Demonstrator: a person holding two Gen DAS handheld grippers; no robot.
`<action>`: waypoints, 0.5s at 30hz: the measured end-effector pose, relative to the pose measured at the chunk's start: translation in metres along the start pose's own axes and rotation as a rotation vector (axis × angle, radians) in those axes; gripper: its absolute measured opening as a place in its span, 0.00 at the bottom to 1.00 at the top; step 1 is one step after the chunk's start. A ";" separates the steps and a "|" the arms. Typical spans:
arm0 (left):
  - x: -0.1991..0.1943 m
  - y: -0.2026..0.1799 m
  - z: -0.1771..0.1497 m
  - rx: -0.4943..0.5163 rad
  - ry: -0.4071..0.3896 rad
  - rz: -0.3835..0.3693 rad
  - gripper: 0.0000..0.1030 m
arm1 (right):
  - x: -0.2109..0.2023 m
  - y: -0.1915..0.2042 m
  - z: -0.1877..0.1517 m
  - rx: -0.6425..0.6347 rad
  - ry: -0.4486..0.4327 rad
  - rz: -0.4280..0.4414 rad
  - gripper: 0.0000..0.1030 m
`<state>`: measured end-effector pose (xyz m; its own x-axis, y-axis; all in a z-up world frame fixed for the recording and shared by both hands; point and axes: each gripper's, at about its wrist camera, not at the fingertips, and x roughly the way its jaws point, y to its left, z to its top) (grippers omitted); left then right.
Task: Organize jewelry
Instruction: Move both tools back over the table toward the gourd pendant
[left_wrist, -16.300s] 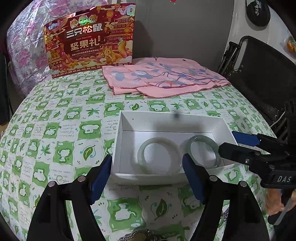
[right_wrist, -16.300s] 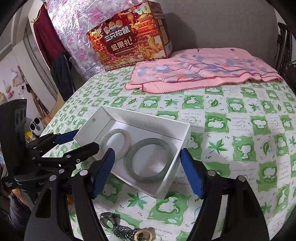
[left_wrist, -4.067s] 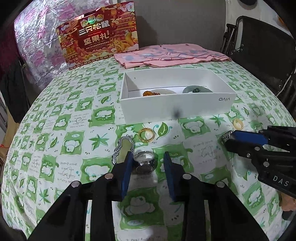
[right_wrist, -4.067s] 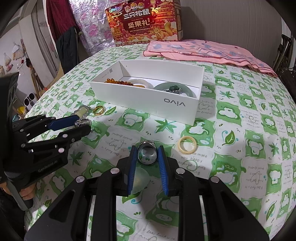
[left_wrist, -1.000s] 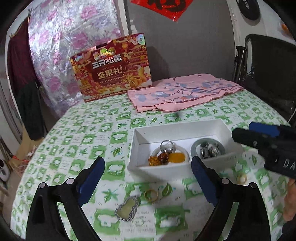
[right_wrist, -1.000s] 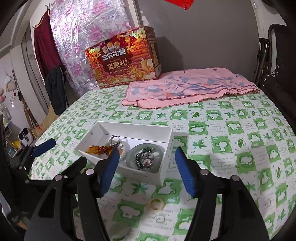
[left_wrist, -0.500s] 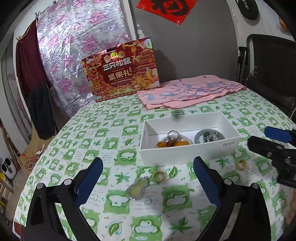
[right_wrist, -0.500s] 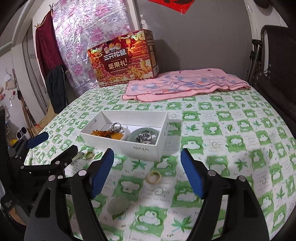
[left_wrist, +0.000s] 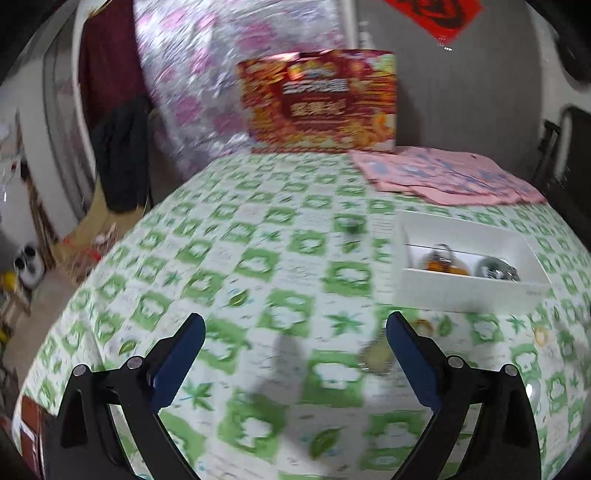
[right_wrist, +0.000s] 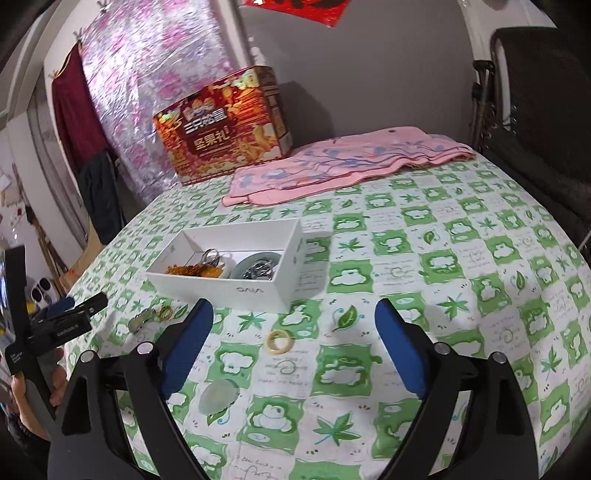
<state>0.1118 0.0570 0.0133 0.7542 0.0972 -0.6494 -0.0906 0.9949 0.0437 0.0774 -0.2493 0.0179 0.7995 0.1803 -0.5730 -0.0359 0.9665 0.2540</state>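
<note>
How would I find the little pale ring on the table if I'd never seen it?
Start at the white cardboard box holding jewelry on the green-and-white patterned tablecloth. Look just in front of its printed side, toward the camera: the small cream-coloured ring lies flat and alone there. The yellow gold ring sits further left beside a silver pendant; the cream one is paler and matte.
</note>
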 end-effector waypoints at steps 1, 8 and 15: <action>0.001 0.006 0.000 -0.021 0.009 -0.001 0.94 | 0.000 -0.002 0.000 0.009 -0.001 0.003 0.82; 0.004 0.009 -0.005 -0.016 0.038 -0.013 0.94 | -0.005 -0.013 0.002 0.050 -0.005 0.011 0.82; 0.005 -0.010 -0.010 0.066 0.040 -0.018 0.94 | 0.000 -0.022 0.004 0.075 0.027 0.006 0.82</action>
<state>0.1103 0.0470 0.0023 0.7287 0.0798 -0.6801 -0.0331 0.9961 0.0813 0.0810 -0.2714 0.0152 0.7830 0.1915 -0.5918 0.0056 0.9492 0.3146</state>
